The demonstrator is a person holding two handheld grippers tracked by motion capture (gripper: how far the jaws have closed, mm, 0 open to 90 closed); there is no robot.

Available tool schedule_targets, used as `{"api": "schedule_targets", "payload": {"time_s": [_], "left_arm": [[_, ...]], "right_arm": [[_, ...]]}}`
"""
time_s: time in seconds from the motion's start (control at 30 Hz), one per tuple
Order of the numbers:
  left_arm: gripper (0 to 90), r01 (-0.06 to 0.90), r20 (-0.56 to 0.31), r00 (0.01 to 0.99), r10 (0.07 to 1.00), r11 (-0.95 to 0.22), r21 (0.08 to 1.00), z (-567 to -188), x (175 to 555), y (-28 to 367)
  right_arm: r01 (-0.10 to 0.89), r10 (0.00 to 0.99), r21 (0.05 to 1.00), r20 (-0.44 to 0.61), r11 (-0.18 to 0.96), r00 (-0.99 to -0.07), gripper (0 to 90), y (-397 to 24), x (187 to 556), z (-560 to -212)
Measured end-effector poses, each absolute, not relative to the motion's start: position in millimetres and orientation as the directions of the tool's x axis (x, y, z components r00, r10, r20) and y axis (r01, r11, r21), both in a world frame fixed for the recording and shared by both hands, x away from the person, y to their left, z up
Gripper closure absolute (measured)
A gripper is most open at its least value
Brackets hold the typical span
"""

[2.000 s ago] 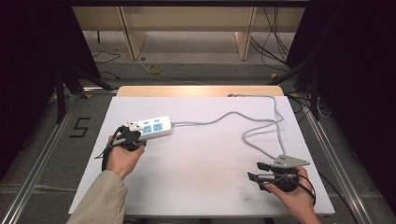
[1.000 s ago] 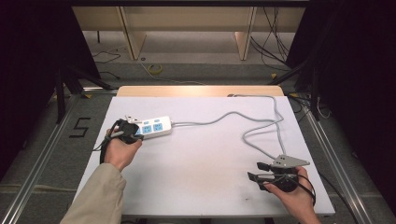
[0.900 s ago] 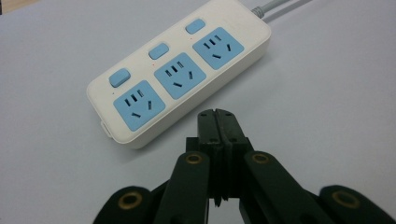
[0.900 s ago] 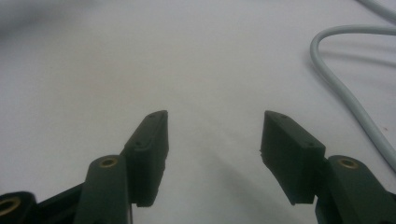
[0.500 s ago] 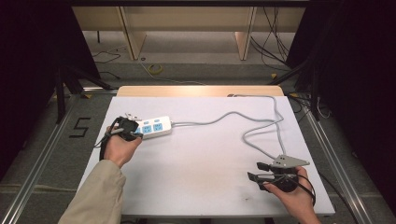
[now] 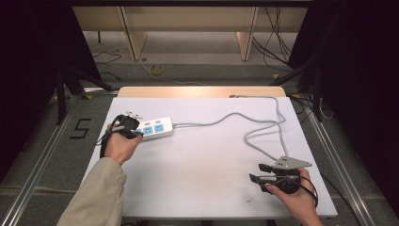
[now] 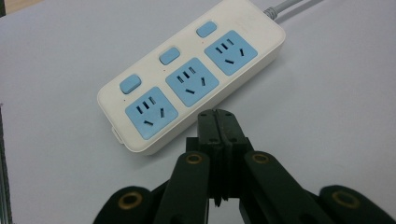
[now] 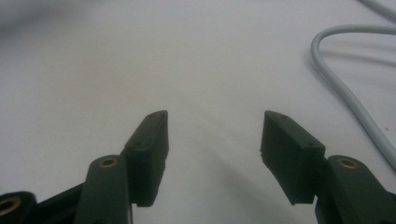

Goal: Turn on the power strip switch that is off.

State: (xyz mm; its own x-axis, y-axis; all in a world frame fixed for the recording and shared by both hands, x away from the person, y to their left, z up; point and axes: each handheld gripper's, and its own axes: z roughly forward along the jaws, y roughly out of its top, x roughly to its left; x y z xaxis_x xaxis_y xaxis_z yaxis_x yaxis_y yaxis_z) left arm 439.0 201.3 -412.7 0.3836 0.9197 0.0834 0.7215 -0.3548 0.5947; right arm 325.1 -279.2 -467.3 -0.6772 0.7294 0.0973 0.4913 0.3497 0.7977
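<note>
Your left gripper (image 7: 217,116), jaws pressed together, hangs just beside the near end of the power strip (image 7: 191,81) at the table's left. To press a switch (image 7: 130,84), come down square on it with the closed tips — gently. Your right gripper (image 8: 212,140) waits near right, fingers apart, holding nothing.

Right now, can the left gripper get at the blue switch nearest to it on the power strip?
Probably yes. The left gripper, jaws shut, sits just short of the power strip, and nothing lies between its tips and the nearest switch. The right gripper is far off, and the cable leaves from the strip's other end.
</note>
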Motion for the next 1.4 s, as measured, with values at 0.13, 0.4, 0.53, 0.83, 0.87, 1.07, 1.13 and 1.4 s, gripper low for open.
{"api": "schedule_targets", "payload": {"time_s": [0.13, 0.4, 0.53, 0.83, 0.87, 1.07, 1.13, 1.4], "left_arm": [[89.8, 0.725, 0.089, 0.381, 0.920, -0.357, 0.589, -411.7, 441.1, 203.1], [89.8, 0.730, 0.090, 0.376, 0.922, -0.355, 0.585, -410.5, 445.1, 205.0], [89.7, 0.732, 0.092, 0.375, 0.923, -0.355, 0.582, -409.8, 447.1, 206.0], [89.8, 0.737, 0.092, 0.370, 0.925, -0.352, 0.577, -408.8, 451.4, 207.5], [89.8, 0.738, 0.092, 0.370, 0.924, -0.353, 0.575, -409.0, 452.0, 207.8], [89.7, 0.744, 0.092, 0.364, 0.927, -0.348, 0.570, -410.9, 454.6, 209.8], [89.8, 0.745, 0.092, 0.363, 0.927, -0.348, 0.570, -411.1, 454.9, 210.1], [89.8, 0.754, 0.093, 0.355, 0.930, -0.343, 0.560, -412.5, 459.3, 212.8]], "right_arm": [[0.492, 0.730, 0.797, 0.097, 0.351, -0.677, 42.6, -279.1, 325.2, -467.3], [0.491, 0.730, 0.798, 0.097, 0.350, -0.677, 42.7, -279.1, 325.2, -467.3], [0.490, 0.730, 0.799, 0.096, 0.349, -0.677, 42.7, -279.1, 325.2, -467.2], [0.490, 0.730, 0.798, 0.096, 0.350, -0.677, 42.7, -279.0, 325.1, -467.2], [0.490, 0.730, 0.798, 0.096, 0.350, -0.677, 42.7, -279.1, 325.2, -467.2], [0.489, 0.729, 0.799, 0.095, 0.350, -0.678, 42.7, -279.2, 325.2, -467.2], [0.490, 0.730, 0.799, 0.096, 0.350, -0.677, 42.8, -279.1, 325.2, -467.2], [0.490, 0.730, 0.798, 0.096, 0.350, -0.677, 42.8, -279.1, 325.2, -467.2]]}}
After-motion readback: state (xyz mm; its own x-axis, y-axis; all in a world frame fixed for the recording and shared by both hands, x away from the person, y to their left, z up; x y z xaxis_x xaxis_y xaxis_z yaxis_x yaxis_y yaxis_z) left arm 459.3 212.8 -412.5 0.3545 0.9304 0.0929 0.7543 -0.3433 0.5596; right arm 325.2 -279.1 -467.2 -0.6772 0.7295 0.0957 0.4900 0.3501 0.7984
